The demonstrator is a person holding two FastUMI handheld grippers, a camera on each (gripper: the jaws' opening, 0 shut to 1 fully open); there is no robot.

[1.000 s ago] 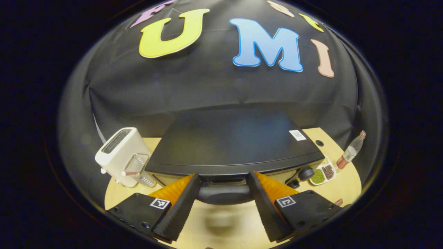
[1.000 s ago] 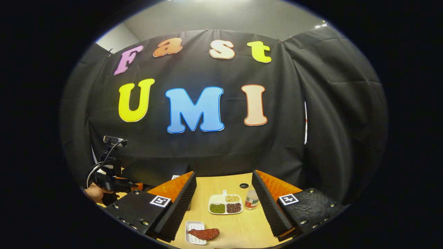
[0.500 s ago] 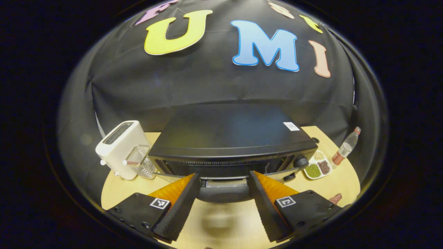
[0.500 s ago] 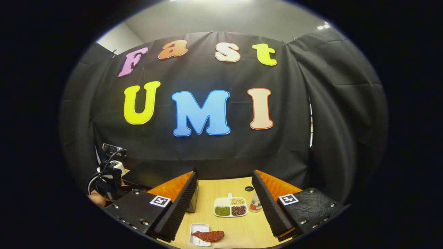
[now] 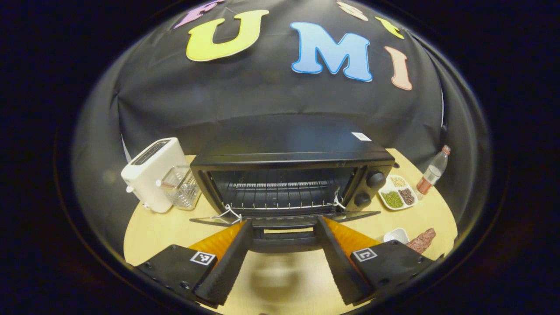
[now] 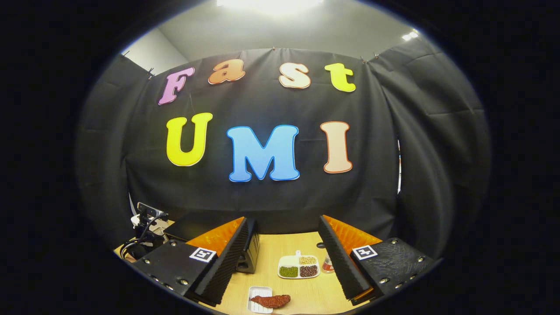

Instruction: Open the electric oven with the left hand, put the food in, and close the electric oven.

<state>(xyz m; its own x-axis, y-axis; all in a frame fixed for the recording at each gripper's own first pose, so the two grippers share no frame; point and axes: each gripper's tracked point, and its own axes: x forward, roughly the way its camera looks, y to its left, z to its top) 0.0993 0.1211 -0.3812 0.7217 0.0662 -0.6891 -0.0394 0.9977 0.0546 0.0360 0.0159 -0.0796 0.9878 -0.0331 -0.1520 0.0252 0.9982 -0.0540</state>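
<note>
The black electric oven (image 5: 288, 151) stands mid-table with its glass door (image 5: 350, 215) swung down almost flat, so the wire rack (image 5: 280, 192) inside shows. My left gripper (image 5: 283, 221) is open at the door's front edge. The door handle (image 5: 284, 240) lies crosswise between its fingers, which do not pinch it. The food, a red-brown piece of meat (image 6: 270, 300) (image 5: 421, 239), rests on a small white tray (image 6: 256, 293) on the table to the oven's right. My right gripper (image 6: 283, 220) hovers open and empty above that tray, with the oven's corner (image 6: 247, 258) by its left finger.
A white toaster (image 5: 151, 175) and a clear plastic basket (image 5: 181, 188) stand left of the oven. A divided dish of beans (image 5: 396, 194) (image 6: 299, 267) and a bottle (image 5: 431, 173) (image 6: 327, 264) sit at the right. The wooden table (image 5: 166, 227) is round-edged.
The oven door has swung from nearly closed down to open as my left gripper dropped and drew back with the handle. The right gripper has drifted slightly, still open.
</note>
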